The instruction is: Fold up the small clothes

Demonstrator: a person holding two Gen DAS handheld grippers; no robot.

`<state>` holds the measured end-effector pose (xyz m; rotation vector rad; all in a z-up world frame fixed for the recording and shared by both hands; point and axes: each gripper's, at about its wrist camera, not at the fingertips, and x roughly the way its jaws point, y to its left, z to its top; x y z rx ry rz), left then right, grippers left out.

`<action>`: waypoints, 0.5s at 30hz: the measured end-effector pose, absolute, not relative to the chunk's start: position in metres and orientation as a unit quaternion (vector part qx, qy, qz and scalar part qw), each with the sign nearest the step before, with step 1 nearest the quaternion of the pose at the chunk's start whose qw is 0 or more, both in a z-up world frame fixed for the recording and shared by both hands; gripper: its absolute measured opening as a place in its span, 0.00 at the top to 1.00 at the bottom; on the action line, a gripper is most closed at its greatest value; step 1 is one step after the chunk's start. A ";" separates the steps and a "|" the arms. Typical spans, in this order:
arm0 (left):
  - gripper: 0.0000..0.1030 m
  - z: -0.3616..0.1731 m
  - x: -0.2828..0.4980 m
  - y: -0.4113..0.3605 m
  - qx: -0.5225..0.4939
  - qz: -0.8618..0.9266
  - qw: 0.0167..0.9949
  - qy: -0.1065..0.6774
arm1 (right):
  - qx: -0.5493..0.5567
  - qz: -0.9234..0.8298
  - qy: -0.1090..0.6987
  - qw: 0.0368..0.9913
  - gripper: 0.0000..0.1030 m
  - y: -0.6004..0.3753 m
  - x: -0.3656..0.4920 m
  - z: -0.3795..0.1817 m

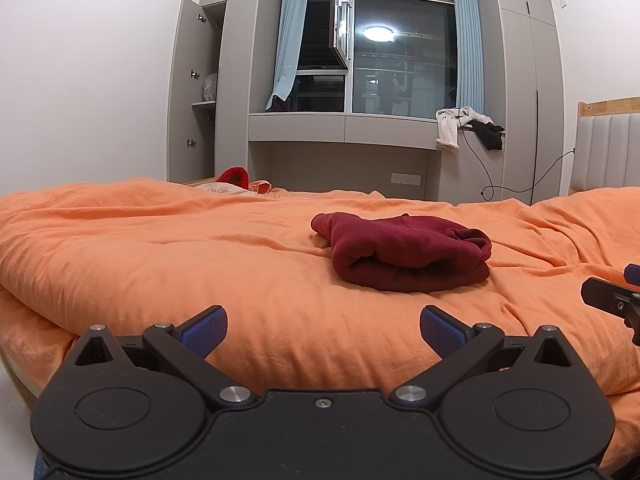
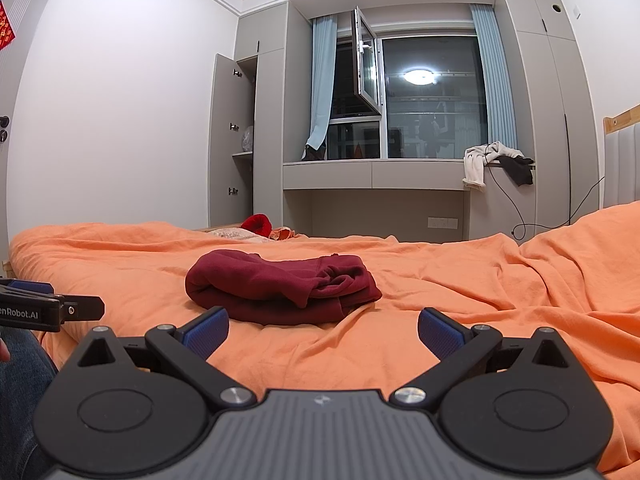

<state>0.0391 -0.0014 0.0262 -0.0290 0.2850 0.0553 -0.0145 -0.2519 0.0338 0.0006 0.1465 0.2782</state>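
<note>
Only right wrist shows a denim leg.

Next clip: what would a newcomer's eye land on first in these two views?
First, the dark red garment, lying folded in a bundle mid-bed on the bright orange duvet. Next, the two grippers low in the foreground, left gripper and right gripper, both wide open, empty, and short of the cloth. Behind, the dark window mirrors a ceiling lamp, with clothes draped over the sill's right end.
</note>
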 end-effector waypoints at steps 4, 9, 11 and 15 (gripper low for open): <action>0.01 0.026 0.039 -0.001 -0.014 0.027 0.989 0.142 | 0.000 0.139 0.073 0.988 0.00 -0.251 -0.014 0.034; 0.01 0.026 0.039 -0.001 -0.015 0.027 0.989 0.141 | 0.000 0.139 0.073 0.988 0.00 -0.252 -0.016 0.034; 0.01 0.025 0.040 -0.001 -0.015 0.028 0.989 0.142 | 0.000 0.139 0.073 0.988 0.00 -0.252 -0.016 0.034; 0.01 0.025 0.040 -0.001 -0.015 0.027 0.989 0.141 | -0.001 0.139 0.073 0.988 0.00 -0.252 -0.016 0.034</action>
